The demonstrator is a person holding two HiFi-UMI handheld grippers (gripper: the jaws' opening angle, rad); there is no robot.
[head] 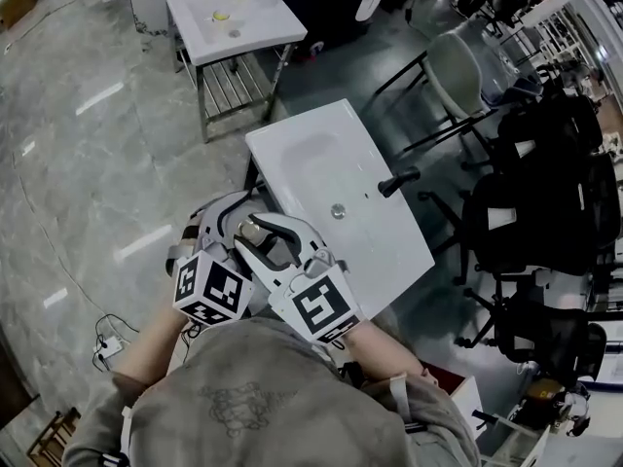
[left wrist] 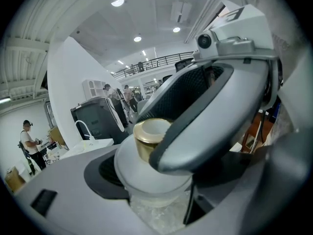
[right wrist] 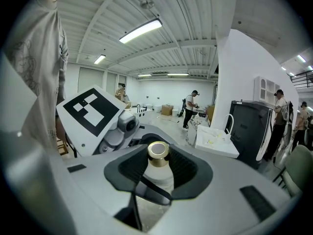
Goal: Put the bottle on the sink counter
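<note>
Beside the white sink counter (head: 384, 236), left gripper (head: 227, 230) and right gripper (head: 275, 243) clamp the frosted, gold-capped bottle (right wrist: 157, 156).

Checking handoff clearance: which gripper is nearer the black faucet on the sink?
Right. Both grip the bottle at the sink's near-left edge. The right gripper sits on the faucet's side, and the left gripper is beyond it, farther away.
</note>
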